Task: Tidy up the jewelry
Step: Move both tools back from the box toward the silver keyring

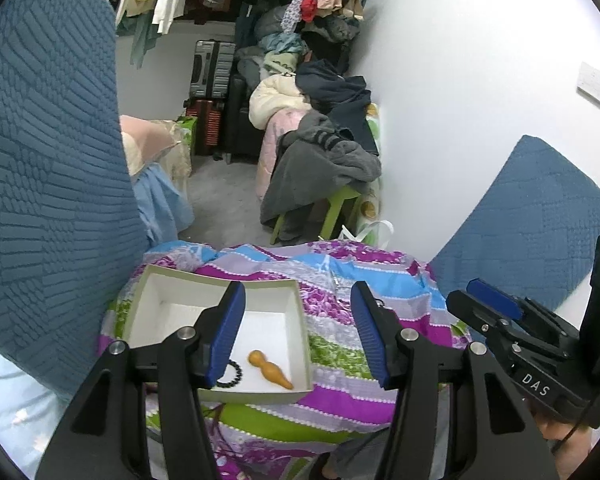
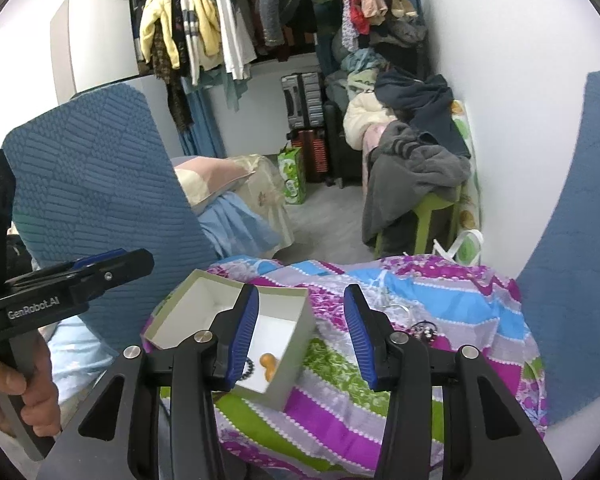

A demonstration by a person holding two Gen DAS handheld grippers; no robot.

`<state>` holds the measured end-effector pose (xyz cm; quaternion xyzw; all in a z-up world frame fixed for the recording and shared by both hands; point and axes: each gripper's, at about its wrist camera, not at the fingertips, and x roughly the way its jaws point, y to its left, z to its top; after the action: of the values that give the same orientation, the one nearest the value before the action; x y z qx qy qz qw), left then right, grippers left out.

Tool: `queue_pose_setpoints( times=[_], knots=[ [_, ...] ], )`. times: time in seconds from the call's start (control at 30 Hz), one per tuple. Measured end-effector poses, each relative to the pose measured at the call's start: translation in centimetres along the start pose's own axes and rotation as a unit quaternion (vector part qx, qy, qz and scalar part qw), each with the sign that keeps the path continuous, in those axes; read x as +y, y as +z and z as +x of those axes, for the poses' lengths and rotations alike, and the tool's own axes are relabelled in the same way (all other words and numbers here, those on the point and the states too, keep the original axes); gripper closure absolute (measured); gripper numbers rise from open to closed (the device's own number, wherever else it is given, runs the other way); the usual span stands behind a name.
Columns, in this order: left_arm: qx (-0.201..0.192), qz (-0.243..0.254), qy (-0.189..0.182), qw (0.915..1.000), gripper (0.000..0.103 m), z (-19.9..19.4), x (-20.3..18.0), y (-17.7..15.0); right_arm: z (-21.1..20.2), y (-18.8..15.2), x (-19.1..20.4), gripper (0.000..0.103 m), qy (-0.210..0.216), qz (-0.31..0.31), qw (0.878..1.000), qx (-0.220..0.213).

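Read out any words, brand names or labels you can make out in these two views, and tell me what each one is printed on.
"DAS": white letters on the black body of the right gripper, seen from the left wrist view.
"GenRobot.AI": grey letters on the black body of the left gripper, seen from the right wrist view.
The green bag on the floor carries a print too small to read.
No other text is legible.

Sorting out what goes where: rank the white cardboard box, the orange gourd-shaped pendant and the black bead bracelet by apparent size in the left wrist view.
1. White cardboard box, by far.
2. Orange gourd-shaped pendant.
3. Black bead bracelet, though a tong finger hides part of it, so ranks 2 and 3 are unsure.
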<state>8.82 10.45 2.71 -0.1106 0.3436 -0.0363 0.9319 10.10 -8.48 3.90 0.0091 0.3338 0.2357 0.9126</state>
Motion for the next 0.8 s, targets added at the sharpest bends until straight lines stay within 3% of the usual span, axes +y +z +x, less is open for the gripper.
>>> queue_pose_setpoints(
  times=[0.5, 0.8],
  knots=[
    [0.004, -0.005, -0.023, 0.9997, 0.048, 2.1, -4.2, -3.5, -1.6, -4.4, -5.5, 0.06, -0.037, 0.028, 0.999, 0.001],
    [0.021, -0.002, -0.049, 0.9986, 0.048, 6.0, -5.5, -5.9, -0.5, -8.6, -8.5, 0.061, -0.059, 0.038, 0.998, 0.008]
  ],
)
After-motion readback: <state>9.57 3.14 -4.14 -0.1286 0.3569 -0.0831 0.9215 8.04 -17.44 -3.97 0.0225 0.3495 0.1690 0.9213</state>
